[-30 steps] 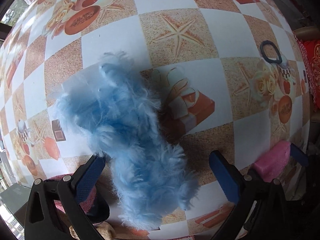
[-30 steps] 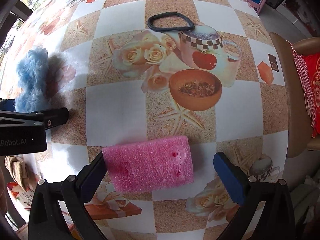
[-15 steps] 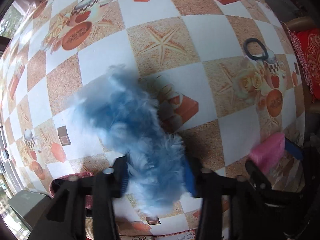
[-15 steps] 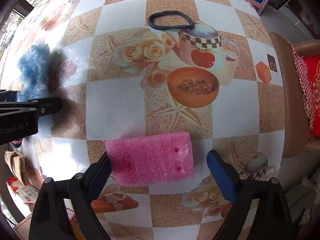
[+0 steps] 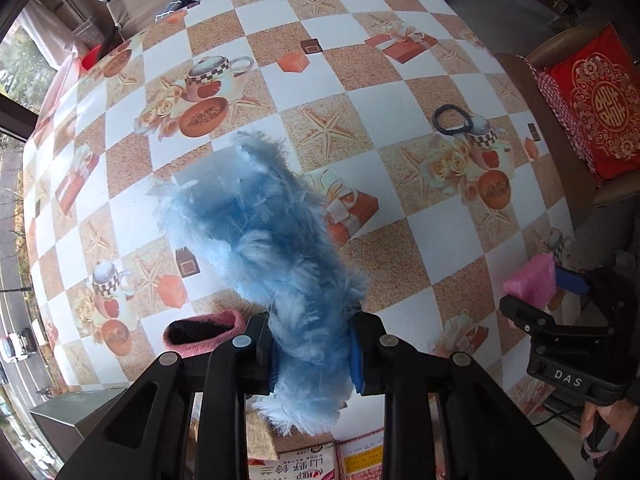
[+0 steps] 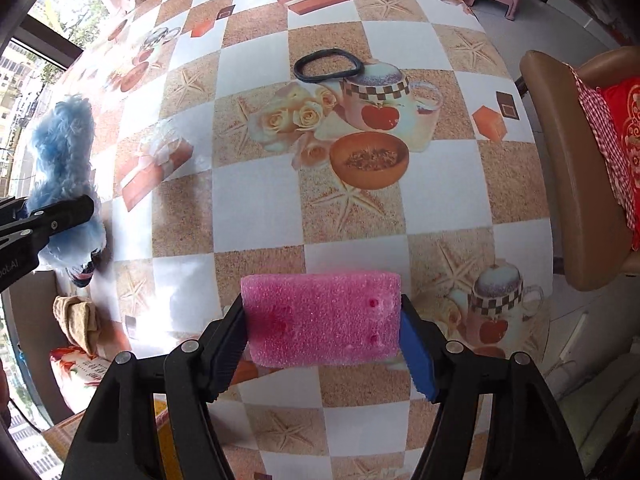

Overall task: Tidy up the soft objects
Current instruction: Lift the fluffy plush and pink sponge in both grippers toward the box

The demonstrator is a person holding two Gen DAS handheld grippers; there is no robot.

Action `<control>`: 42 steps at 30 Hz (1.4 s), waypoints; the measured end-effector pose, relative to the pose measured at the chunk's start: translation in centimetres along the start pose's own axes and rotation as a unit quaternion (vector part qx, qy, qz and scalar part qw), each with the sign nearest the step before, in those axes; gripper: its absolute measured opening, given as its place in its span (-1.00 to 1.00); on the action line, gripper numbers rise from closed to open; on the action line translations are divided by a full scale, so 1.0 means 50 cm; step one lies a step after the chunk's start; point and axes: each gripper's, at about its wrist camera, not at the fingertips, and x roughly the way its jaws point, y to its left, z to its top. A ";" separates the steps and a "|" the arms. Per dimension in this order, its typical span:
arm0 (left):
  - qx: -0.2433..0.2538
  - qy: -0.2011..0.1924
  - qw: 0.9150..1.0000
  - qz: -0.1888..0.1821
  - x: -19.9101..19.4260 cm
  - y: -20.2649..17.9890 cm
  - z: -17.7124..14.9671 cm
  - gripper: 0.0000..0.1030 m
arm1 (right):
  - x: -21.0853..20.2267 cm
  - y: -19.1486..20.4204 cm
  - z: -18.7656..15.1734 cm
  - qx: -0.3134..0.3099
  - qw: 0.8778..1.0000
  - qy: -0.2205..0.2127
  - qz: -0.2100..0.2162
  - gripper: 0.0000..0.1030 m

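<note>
Readable lettering
"DAS" on the right gripper (image 5: pixel 560 280); "ot.AI", cut off, on the left gripper (image 6: pixel 60 216); Chinese print on packets (image 5: pixel 296 466)

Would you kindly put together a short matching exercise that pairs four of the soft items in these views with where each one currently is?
Things:
1. blue fluffy toy
2. pink foam block
3. black hair band
4. pink slipper

Places:
A. lying on the tablecloth beside the printed teapot
B. clamped in the left hand-held gripper
C. at the near table edge, left of the left hand-held gripper
D. clamped in the right hand-held gripper

Pairs: 1-B, 2-D, 3-A, 4-C
</note>
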 end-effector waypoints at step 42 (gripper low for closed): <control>0.019 -0.046 0.996 -0.074 -0.125 0.050 -0.526 -0.44 | -0.208 0.172 -0.379 0.083 0.995 -0.031 0.045 0.38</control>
